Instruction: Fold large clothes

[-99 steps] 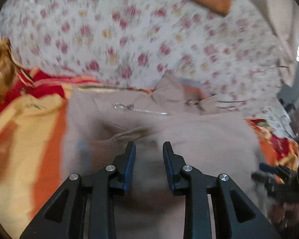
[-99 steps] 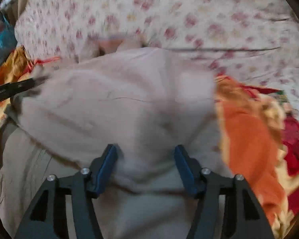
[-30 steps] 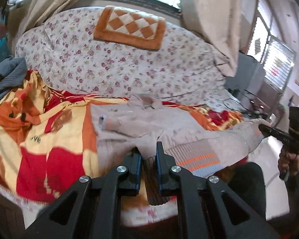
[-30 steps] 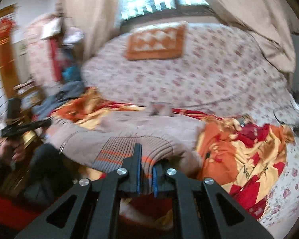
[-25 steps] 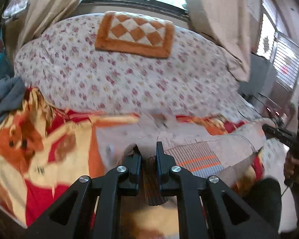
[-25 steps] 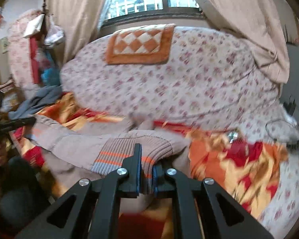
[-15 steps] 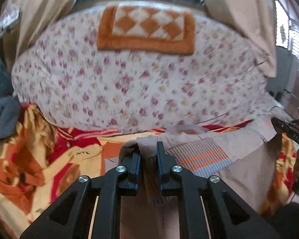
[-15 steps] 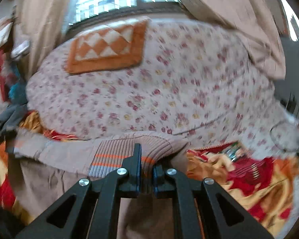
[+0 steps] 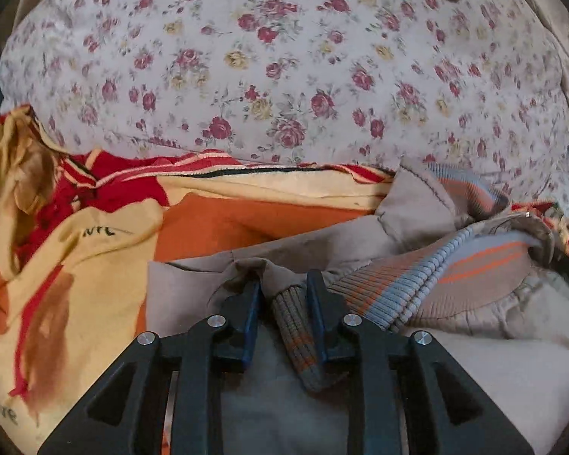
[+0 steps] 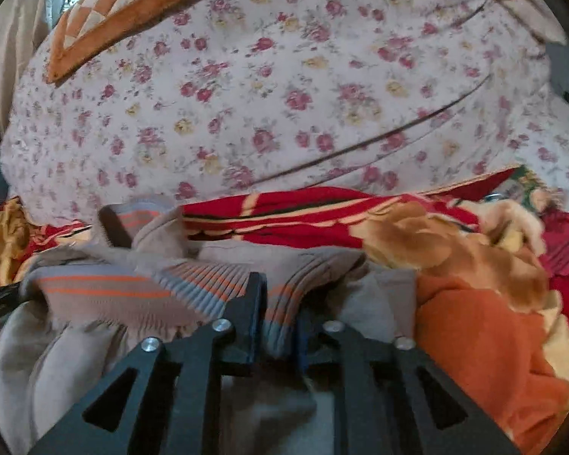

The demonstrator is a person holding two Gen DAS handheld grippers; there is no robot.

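A beige jacket (image 9: 417, 223) with a ribbed grey hem striped in orange lies on a red, orange and yellow blanket (image 9: 95, 250). My left gripper (image 9: 283, 289) is shut on one corner of the ribbed hem (image 9: 296, 326), low over the jacket. My right gripper (image 10: 278, 311) is shut on the other end of the hem (image 10: 208, 288). The hem stretches between them, folded up toward the collar (image 10: 132, 220). The jacket body (image 10: 57, 360) bunches below.
A floral-covered sofa back (image 9: 284, 76) rises behind the blanket. An orange checked cushion (image 10: 125, 3) lies on top of it. The blanket (image 10: 474, 322) spreads to the right of the jacket, and the other gripper's tip (image 10: 0, 299) shows at the left edge.
Both grippers have carried the ribbed hem forward and down from mid-air onto the jacket near its collar. The view has dropped from the whole room to close over the blanket.
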